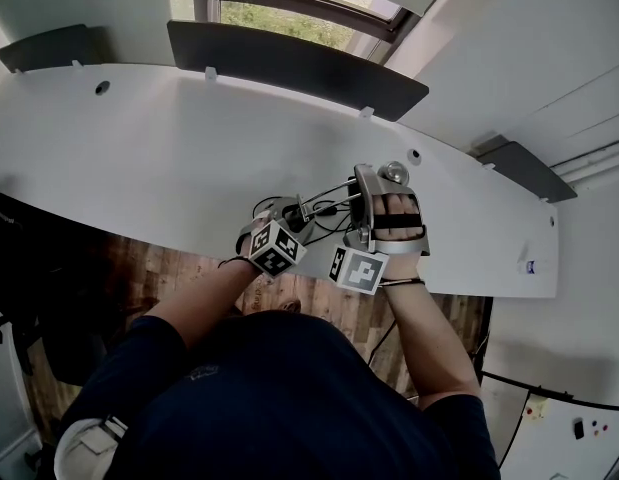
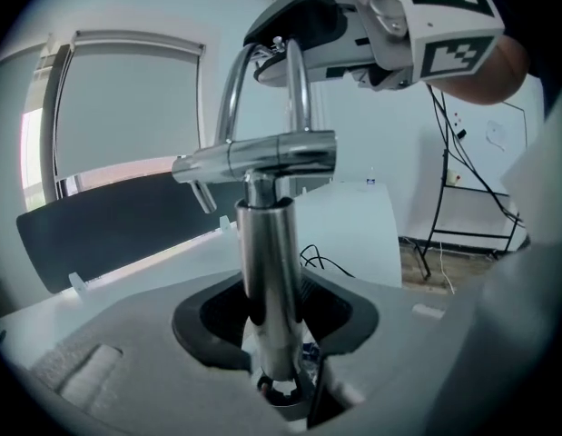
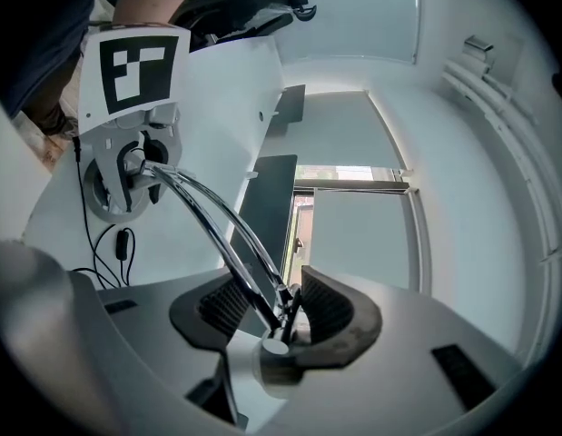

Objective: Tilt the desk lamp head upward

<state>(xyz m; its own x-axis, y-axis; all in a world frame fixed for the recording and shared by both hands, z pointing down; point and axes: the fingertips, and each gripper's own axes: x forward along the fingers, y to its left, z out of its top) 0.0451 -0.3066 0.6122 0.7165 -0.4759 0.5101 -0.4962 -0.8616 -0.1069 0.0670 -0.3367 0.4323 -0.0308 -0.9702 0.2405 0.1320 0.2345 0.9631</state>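
Both grippers on the desk lamp, near the 6 o'clock edge of the white surface [image 1: 189,148].
The left gripper [image 2: 273,334] is clamped on the lamp's upright chrome post [image 2: 267,262], just above the round base [image 3: 113,184]. At its 3 o'clock, the right gripper [image 3: 276,312] has its jaws apart: the end of the twin-rod arm [image 3: 212,216] lies between the pads, which do not press on it. In the head view the chrome dome of the lamp head [image 1: 394,173] shows at 12 o'clock of the right gripper, just past its tips.
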